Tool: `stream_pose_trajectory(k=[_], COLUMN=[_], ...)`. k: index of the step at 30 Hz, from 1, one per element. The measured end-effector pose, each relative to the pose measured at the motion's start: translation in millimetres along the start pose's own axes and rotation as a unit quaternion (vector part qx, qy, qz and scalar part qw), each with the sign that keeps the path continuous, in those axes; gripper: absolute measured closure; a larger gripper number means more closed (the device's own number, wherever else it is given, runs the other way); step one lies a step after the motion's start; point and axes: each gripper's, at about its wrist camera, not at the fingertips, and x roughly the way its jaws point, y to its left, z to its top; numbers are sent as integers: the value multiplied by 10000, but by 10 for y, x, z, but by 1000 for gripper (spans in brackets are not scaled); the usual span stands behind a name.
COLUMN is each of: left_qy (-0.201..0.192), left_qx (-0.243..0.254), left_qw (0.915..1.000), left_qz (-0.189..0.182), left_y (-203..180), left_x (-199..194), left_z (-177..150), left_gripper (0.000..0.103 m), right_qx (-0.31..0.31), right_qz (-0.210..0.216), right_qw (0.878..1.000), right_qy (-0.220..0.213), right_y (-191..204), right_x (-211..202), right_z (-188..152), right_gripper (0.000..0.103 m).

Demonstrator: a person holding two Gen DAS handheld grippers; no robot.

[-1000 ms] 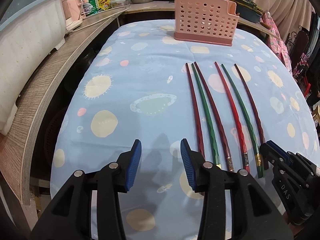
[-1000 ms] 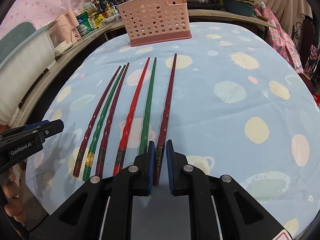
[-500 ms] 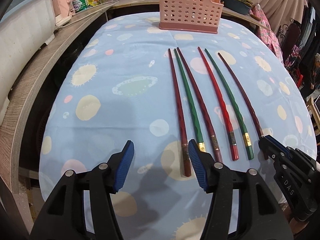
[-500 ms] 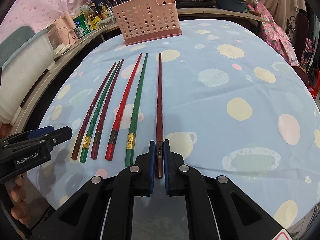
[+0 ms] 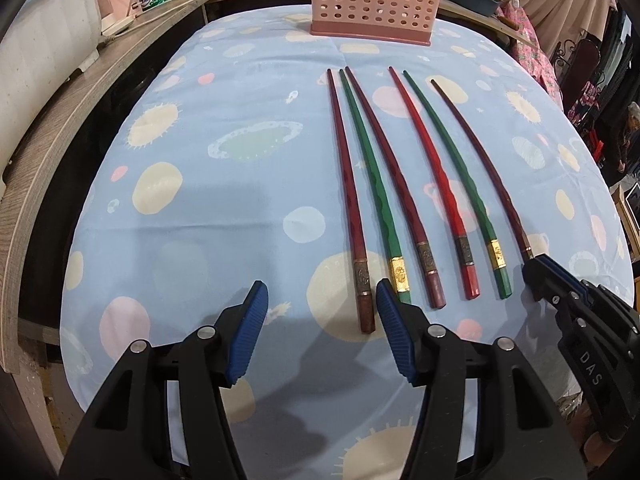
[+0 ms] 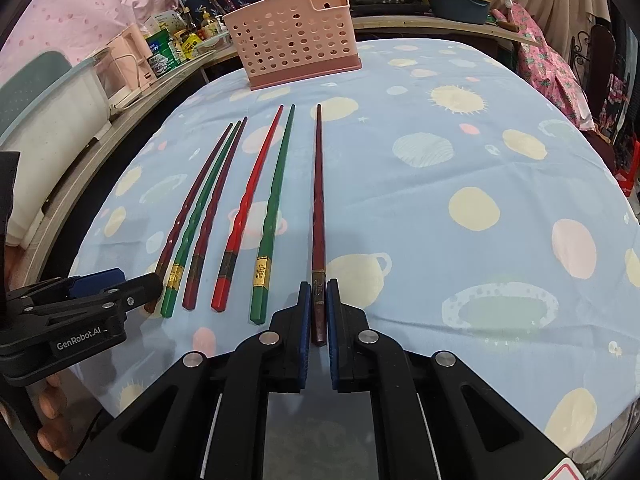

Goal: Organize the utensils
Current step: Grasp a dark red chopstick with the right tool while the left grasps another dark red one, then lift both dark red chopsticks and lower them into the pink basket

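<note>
Black grippers (image 5: 320, 304), blue ribbed pads, silver screws

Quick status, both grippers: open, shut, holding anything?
Left gripper: open, nothing gripped; the leftmost dark red chopstick lies between its jaws.
Right gripper: shut on the rightmost dark red chopstick, near its thick end.

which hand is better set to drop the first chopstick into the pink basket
Right. The right gripper is already shut on the dark red chopstick at its thick end. The left gripper is open, holding nothing, with the leftmost chopstick only lying between its fingers. The pink basket stands straight ahead.
</note>
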Motion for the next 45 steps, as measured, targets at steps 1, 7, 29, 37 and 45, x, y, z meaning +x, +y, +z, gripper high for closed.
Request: stream_pose_trajectory(k=[1, 7, 29, 37, 45], left_qy=[-20, -50, 123, -113, -508], left_qx=[-4, 27, 3, -226, -314], left_qw=[10000, 10000, 9998, 9993, 9976], left_qz=[8, 60, -131, -263, -352], left_y=[6, -2, 100, 228, 335], left_x=[1, 5, -13, -241, -572], left_z=[-4, -3, 76, 161, 346], left_gripper=[50, 54, 96, 96, 96], right_qx=[0, -21, -28, -104, -48], right_qz=[0, -15, 0, -61, -55], right_qw=[10000, 10000, 9999, 9999, 9984], right_qy=[-1, 1, 115, -104, -560], right_y=[-1, 4, 0, 11, -43], right_x=[-2, 1, -14, -151, -439], right_z=[-3, -2, 35, 108, 342], right_gripper=[97, 97, 96, 96, 96])
